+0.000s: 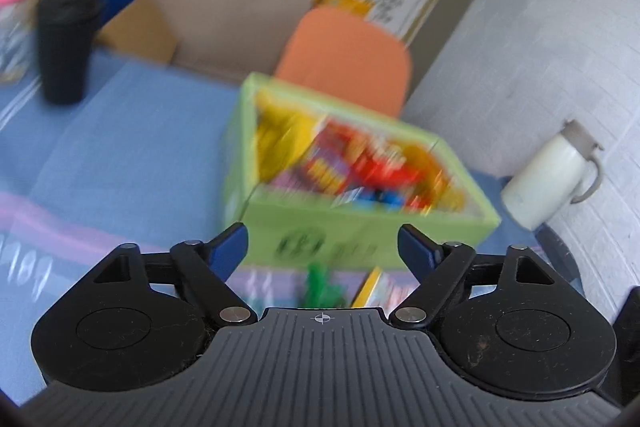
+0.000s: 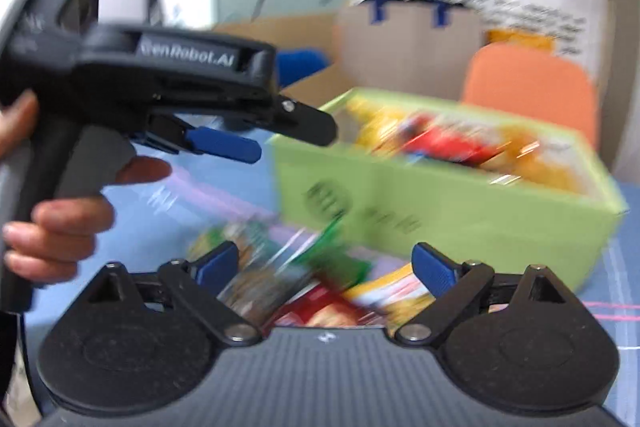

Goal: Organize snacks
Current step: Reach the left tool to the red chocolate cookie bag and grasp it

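1. Snack packets [image 2: 320,291], crinkly foil in green, red and yellow, lie loose on the blue tablecloth [image 1: 132,147], just before the lime-green cardboard box [image 2: 448,219], probably awaiting boxing.
2. Left gripper [image 1: 322,247] and right gripper [image 2: 326,267] both have jaws apart and empty, apparently readied for picking.

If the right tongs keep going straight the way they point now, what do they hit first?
Most likely the loose snack packets lying on the table just ahead of the open right tongs, before the green box behind them. Motion blur makes depth uncertain.
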`<state>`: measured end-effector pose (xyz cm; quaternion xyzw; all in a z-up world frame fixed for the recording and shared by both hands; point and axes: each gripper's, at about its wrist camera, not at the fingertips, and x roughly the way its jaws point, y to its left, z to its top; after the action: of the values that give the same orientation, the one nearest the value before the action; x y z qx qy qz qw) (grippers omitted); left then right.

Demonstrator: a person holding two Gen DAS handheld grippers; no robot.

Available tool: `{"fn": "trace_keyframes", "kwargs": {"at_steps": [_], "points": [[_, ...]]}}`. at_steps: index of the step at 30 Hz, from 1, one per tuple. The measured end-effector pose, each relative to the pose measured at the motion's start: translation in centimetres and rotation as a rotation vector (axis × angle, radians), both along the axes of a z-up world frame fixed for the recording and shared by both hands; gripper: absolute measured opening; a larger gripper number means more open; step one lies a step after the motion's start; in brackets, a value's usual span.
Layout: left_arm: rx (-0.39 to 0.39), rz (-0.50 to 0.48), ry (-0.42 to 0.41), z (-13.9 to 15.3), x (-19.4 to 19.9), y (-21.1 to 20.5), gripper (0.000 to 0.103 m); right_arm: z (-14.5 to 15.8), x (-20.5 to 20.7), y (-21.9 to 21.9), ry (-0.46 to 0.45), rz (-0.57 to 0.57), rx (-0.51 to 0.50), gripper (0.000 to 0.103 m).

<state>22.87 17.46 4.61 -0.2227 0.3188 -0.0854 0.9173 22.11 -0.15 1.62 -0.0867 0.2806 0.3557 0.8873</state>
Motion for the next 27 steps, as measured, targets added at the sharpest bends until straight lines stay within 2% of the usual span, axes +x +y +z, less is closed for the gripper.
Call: {"fn": "trace_keyframes", "kwargs": {"at_steps": [3,6,8,11,15,18,21,27], "points": [[-0.043,0.014,0.024,-0.6,-2.0,1.1,0.065,-1.3,0.1,1.8,0.024,0.028,-0.043,0.093],[-0.051,0.005,0.031,-1.2,-3.6,1.5,0.066,-2.5,-0.5,2.5,0.047,0.058,-0.060,0.093],[-0.046,-0.005,0.056,-2.0,-4.0,1.3,0.066,-2.6,-2.5,2.2,0.036,0.074,-0.083,0.094],[-0.080,-0.032,0.100,-3.5,-4.3,0.9,0.065,-2.8,-5.2,1.8,-0.008,0.107,-0.147,0.094],[-0.103,-0.067,0.134,-5.1,-5.4,0.2,0.065,-2.8,-6.9,0.9,-0.001,0.105,-0.164,0.093],[-0.111,-0.069,0.149,-5.4,-5.8,-0.2,0.065,-2.4,-7.5,-0.1,0.015,0.060,-0.147,0.093],[-0.125,-0.094,0.152,-5.0,-6.8,-0.8,0.065,-1.7,-8.3,-1.7,0.022,-0.010,-0.088,0.093],[-0.122,-0.121,0.171,-5.4,-6.5,-2.5,0.066,-2.4,-9.2,-4.7,0.146,-0.102,0.046,0.093]]}}
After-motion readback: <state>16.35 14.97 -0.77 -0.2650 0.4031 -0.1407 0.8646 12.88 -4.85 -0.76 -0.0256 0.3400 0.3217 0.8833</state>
